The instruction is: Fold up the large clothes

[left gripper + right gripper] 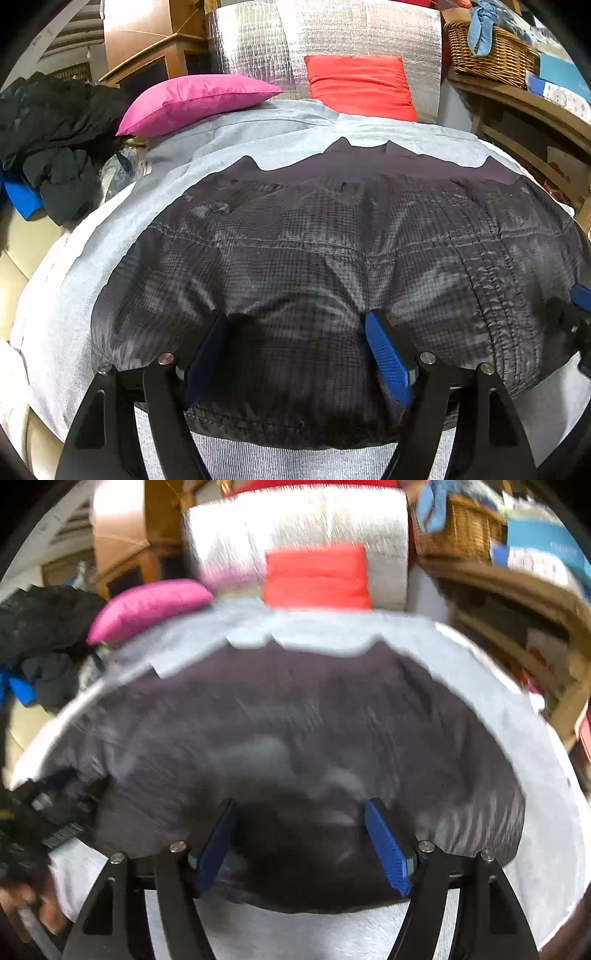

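Both my tongs, left gripper and right gripper, gaped wide; dark quilted jacket spread toward twelve o'clock.

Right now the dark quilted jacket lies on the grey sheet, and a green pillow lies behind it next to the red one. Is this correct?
Not quite: the pillow beside the red pillow is pink, not green, as the left wrist view shows. The dark quilted jacket does lie on the grey sheet.

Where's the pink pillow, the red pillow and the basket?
pink pillow [192, 101], left wrist view, middle of its top face.
red pillow [360, 85], left wrist view, centre of its front.
basket [491, 55], left wrist view, woven side wall.
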Tool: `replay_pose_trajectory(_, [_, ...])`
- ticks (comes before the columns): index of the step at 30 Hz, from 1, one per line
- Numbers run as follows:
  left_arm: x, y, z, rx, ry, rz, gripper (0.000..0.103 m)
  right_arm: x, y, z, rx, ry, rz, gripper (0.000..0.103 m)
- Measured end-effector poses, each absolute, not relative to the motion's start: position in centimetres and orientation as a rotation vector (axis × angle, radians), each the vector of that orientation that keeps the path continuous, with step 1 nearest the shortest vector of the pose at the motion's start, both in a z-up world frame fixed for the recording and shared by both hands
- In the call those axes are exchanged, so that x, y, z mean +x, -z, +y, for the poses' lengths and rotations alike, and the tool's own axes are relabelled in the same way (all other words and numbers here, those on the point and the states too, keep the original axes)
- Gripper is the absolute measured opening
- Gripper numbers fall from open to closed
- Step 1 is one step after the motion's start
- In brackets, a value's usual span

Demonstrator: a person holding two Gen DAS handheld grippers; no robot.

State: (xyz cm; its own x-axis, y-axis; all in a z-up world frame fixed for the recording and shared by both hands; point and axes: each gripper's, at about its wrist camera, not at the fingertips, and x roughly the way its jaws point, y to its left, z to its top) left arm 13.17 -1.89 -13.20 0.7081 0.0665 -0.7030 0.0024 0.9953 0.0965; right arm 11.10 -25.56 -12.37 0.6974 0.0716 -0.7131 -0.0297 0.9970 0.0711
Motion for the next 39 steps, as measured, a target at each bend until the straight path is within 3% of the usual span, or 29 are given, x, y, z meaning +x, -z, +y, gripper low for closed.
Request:
replay_pose_trajectory(21, [10.6, 11.6, 8.3, -0.112, -0.243, 0.749, 0.078, 9.0, 9.5, -31.3, 0.227, 0.026, 0.680, 0.075])
replay_pose_trajectory(27, [11.5, 13.5, 9.2, -0.145, -0.245, 0.815, 0.081, 10.3, 12.7, -35.1, 0.327, 0.114, 0.786, 0.075])
replay_pose_trajectory(35, [11.5, 13.4, 8.9, -0.135, -0.244, 0.817, 0.081, 9.2, 11.2, -35.8, 0.357, 0.114, 0.734, 0.075])
replay_pose_trajectory(39, [11.6, 13.3, 9.1, -0.140, -0.243, 0.822, 0.081, 10.6, 12.5, -35.3, 0.304, 0.108, 0.797, 0.077])
